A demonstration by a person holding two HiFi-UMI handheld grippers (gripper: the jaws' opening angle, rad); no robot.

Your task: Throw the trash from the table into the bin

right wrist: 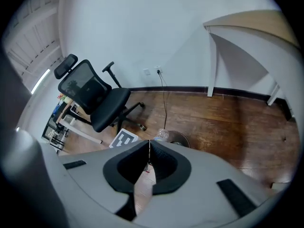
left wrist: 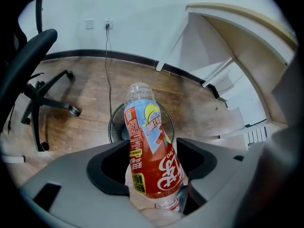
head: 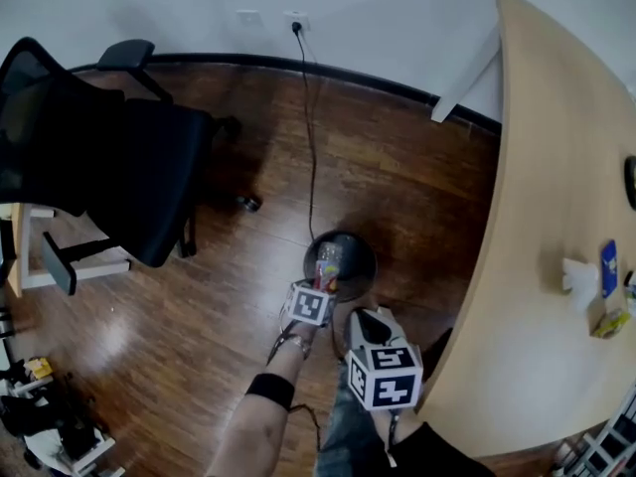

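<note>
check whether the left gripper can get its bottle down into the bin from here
Probably yes: the left gripper, shut on the bottle, hangs over the open bin, and nothing shows between them.

A black office chair (head: 119,167) is seen at ten o'clock on the wooden floor (head: 397,177), and a cable (head: 310,137) is plugged into a wall socket (head: 296,20) at twelve.

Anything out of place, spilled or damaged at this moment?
Nothing stands out. The left gripper holds a plastic bottle over the bin, and no spill shows. Scraps lie on the table, not yet cleared; a cable runs along the floor toward the bin.
</note>
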